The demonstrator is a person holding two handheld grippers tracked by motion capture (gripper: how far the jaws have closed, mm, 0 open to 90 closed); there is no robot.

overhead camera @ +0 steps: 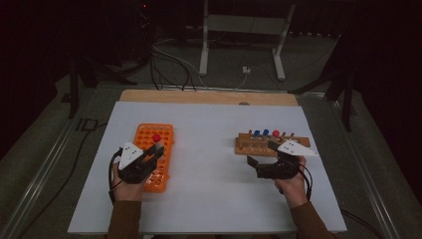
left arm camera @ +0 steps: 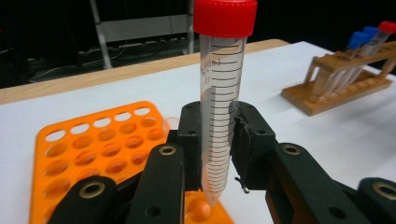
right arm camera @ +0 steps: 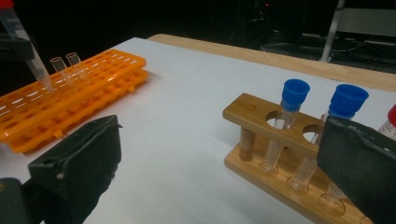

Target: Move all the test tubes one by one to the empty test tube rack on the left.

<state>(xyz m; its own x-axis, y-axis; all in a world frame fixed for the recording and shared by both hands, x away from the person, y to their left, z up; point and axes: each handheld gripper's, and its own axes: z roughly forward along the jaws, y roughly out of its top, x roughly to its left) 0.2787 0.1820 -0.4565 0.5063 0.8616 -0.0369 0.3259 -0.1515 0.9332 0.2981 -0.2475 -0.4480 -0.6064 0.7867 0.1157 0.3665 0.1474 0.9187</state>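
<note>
Red-capped graduated clear tube (left arm camera: 220, 107)

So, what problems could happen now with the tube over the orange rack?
The left gripper holds the red-capped tube low on its body, so it may tilt or slip. Its tip hangs at the orange rack edge and might miss a hole. The open right gripper could bump the wooden rack.
</note>
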